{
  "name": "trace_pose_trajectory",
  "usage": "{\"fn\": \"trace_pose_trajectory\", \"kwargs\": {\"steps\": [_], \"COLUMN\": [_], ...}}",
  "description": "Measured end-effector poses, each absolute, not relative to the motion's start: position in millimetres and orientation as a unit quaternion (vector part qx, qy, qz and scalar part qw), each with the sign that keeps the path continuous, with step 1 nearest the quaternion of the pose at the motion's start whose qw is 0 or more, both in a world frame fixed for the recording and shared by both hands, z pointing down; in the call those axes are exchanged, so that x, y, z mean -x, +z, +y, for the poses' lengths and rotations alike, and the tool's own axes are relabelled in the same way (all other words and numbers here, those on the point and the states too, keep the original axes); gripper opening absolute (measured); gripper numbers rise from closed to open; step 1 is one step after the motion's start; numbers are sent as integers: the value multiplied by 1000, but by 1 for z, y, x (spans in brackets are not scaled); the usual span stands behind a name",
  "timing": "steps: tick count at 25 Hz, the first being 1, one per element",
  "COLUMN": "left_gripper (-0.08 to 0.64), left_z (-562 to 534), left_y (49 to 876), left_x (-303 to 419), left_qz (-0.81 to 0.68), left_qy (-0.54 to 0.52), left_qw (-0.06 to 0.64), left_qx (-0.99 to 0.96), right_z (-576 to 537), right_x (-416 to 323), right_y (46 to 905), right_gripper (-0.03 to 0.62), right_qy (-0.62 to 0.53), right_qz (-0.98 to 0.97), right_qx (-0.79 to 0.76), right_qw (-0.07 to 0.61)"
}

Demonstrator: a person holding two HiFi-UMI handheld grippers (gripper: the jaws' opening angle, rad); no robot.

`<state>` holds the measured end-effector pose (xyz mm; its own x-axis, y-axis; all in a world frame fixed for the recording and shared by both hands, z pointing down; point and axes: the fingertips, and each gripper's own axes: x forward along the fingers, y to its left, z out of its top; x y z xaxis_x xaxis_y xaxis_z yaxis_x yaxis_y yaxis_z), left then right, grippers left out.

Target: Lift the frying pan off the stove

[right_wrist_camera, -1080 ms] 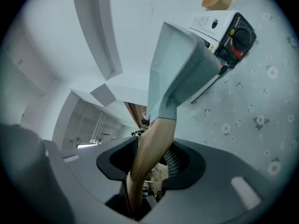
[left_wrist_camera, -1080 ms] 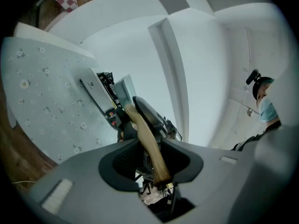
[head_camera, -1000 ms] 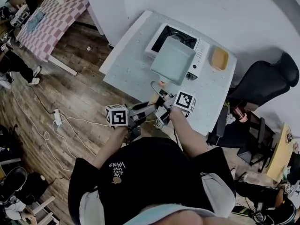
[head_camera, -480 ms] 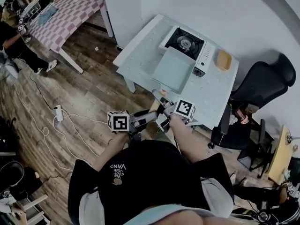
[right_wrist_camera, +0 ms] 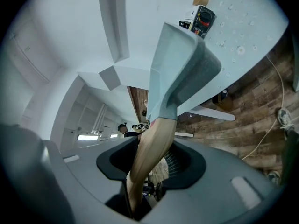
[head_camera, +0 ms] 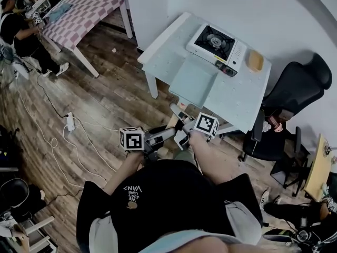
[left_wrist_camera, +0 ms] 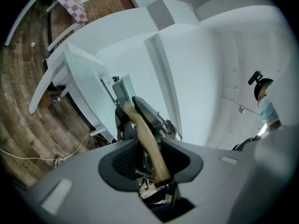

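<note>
The square pan [head_camera: 194, 80] hangs level over the counter's [head_camera: 238, 98] near edge, clear of the stove [head_camera: 217, 42] at the far edge; its pale inside shows. Its wooden handle [right_wrist_camera: 150, 155] is clamped by the right claw [right_wrist_camera: 152, 164] and, further back, by the left claw [left_wrist_camera: 148, 160]. A yellow tray [head_camera: 256, 60] lies at the far right corner, its contents unclear.

The wooden handle [right_wrist_camera: 152, 143] ends hidden inside the right gripper [right_wrist_camera: 150, 164]
</note>
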<state>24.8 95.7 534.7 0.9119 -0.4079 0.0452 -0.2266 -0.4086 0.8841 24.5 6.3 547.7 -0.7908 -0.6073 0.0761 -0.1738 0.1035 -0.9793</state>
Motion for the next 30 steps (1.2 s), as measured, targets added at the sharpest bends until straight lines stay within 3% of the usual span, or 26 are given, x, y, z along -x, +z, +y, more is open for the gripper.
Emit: {"fn": "trace_pose_trajectory", "kwargs": {"steps": [5, 30], "left_gripper": [143, 144], "left_z": [123, 184], "left_y": [537, 551], "left_x": [-12, 3], "left_qz": [-188, -177], "left_qy": [-89, -74], "left_qw": [511, 517], "left_qx": [-834, -834], "right_z": [37, 94], "right_x": [-16, 3], "right_y": [556, 571], "right_gripper": [173, 173], "right_qy": [-620, -621], "right_qz": [710, 712], "right_qx": [295, 285], "right_qw": [153, 161]}}
